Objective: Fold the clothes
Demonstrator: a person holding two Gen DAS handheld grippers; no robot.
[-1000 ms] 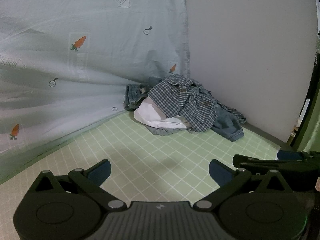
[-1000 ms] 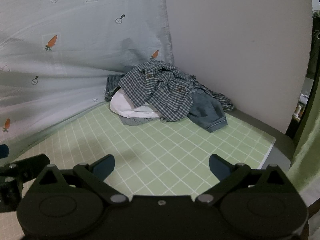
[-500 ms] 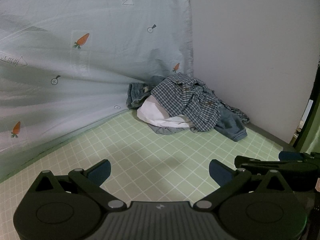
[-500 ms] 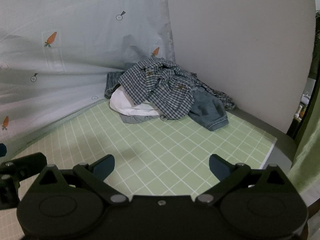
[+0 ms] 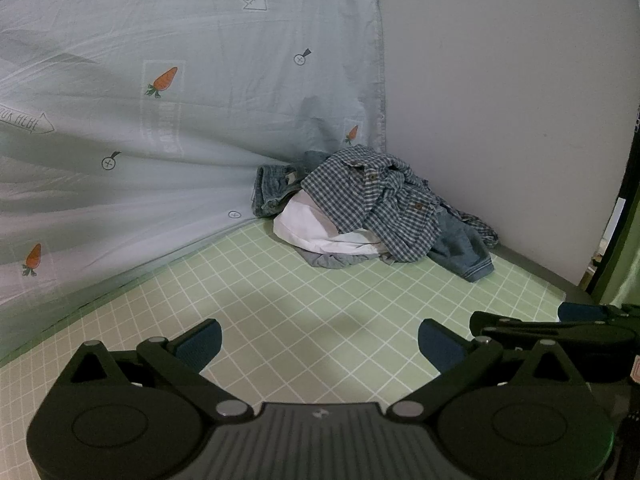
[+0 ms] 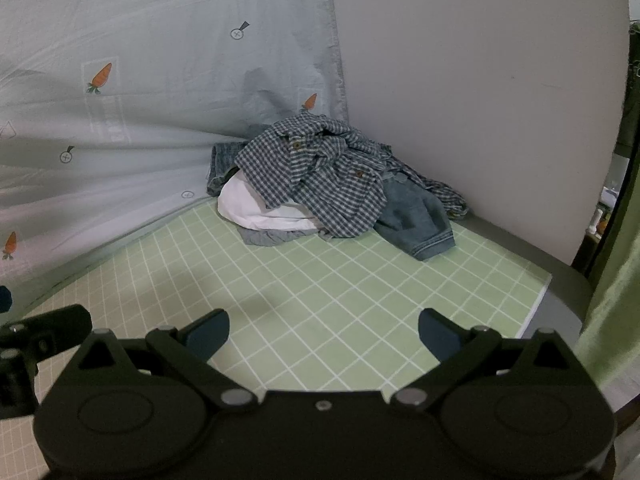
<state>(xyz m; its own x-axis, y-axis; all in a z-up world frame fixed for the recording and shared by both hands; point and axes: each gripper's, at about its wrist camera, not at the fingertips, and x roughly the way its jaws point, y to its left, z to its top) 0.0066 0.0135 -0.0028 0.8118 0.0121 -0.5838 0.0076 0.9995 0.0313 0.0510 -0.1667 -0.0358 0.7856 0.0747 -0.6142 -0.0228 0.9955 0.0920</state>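
Clothes pile (image 5: 372, 208), checked shirt (image 6: 316, 176) topmost, heaped in mat's (image 6: 360, 292) far corner; left gripper (image 5: 320, 340) and right gripper (image 6: 322, 334) spread, empty; risk: tangled layers lifting together.

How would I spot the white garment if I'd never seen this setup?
Look to the far corner of the green grid mat, where the carrot-print sheet meets the plain wall. In the clothes pile there, the white garment lies under the checked shirt, the only plain white piece.

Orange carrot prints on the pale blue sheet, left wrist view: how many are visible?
3: one high on the pale blue sheet at, one beside the clothes pile at, one low left at. Folds may hide others.
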